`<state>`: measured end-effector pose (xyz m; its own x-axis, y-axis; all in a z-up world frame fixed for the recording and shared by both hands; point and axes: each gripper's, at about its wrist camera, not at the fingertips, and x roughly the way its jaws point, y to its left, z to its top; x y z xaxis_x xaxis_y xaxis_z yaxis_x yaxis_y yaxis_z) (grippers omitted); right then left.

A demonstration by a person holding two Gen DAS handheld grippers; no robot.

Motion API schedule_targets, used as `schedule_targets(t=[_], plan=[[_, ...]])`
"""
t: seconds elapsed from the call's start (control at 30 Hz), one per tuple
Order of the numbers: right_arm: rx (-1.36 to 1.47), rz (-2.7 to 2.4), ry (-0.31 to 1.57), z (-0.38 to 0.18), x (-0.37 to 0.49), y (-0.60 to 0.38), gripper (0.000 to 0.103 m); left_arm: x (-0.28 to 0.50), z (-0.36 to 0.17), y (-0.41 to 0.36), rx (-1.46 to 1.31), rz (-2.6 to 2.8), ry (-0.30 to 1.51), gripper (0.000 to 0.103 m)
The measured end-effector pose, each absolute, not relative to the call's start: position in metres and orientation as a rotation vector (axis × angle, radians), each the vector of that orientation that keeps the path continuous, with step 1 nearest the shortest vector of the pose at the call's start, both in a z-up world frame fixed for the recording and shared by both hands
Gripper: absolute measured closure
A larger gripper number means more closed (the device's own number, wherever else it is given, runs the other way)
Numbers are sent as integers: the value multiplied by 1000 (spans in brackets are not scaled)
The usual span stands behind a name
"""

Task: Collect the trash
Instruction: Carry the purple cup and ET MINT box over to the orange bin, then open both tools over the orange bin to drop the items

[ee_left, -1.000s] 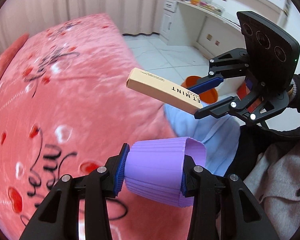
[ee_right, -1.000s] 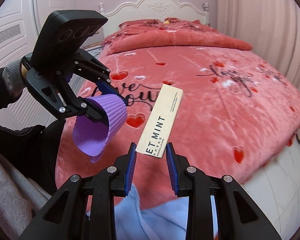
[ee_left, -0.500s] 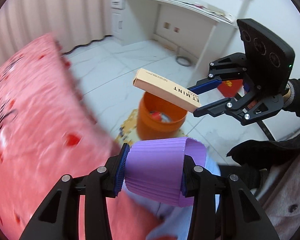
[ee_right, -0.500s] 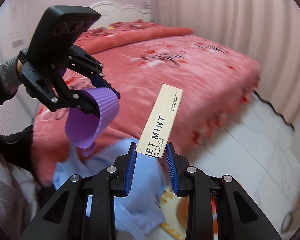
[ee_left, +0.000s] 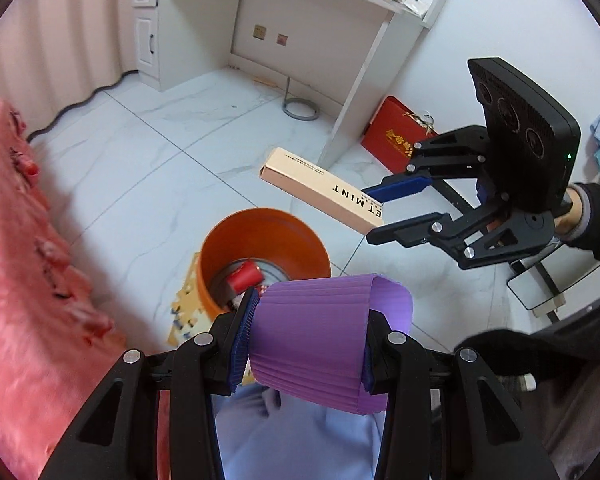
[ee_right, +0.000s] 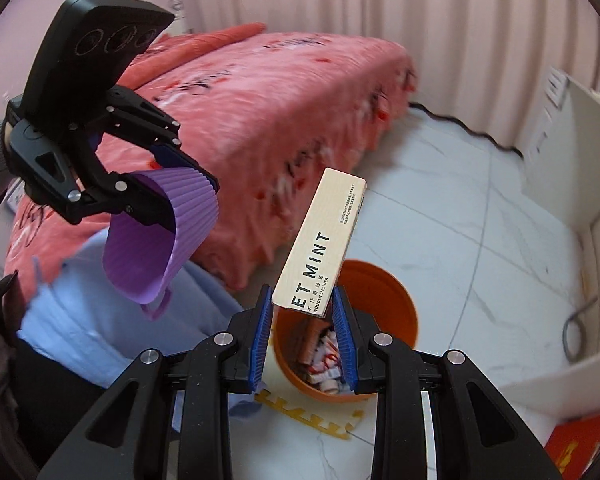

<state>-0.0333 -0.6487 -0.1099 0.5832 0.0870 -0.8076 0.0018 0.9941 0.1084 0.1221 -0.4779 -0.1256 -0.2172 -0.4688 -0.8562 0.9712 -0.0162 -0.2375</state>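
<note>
My left claw (ee_left: 306, 344) clamps a purple cup (ee_left: 320, 340); my right claw (ee_right: 304, 332) clamps a beige box (ee_right: 324, 244), the orange bin (ee_right: 384, 292) below both.

Your right gripper (ee_right: 302, 334) clamps the long beige cardboard box (ee_right: 323, 245) above the round orange plastic bin (ee_right: 392, 300) of trash.

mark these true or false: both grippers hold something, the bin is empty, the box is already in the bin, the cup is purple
1. Both grippers hold something: true. The left gripper grips the purple cup; the right gripper grips the beige box.
2. The orange bin is empty: false, it already holds trash.
3. The box is in the bin: false, it is held above it.
4. The cup is purple: true.
</note>
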Motion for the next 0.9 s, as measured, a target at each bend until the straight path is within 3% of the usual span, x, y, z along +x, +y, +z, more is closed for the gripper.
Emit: schedule_targets(t=[0.2, 0.33, 0.63, 0.77, 0.9], plan=[[192, -1, 978, -151, -26, -683, 72, 120, -150, -510, 689, -1549, 1067, 59], [221, -39, 1006, -176, -16, -696, 59, 129, -163, -520, 679, -1528, 1110, 59], [283, -41, 1018, -194, -18, -702, 59, 129, -181, -539, 698, -1510, 1134, 59], [297, -44, 1019, -197, -20, -703, 59, 129, -184, -542, 696, -1494, 1121, 37], [309, -50, 1021, -198, -20, -703, 59, 130, -186, -544, 687, -1485, 1125, 36]])
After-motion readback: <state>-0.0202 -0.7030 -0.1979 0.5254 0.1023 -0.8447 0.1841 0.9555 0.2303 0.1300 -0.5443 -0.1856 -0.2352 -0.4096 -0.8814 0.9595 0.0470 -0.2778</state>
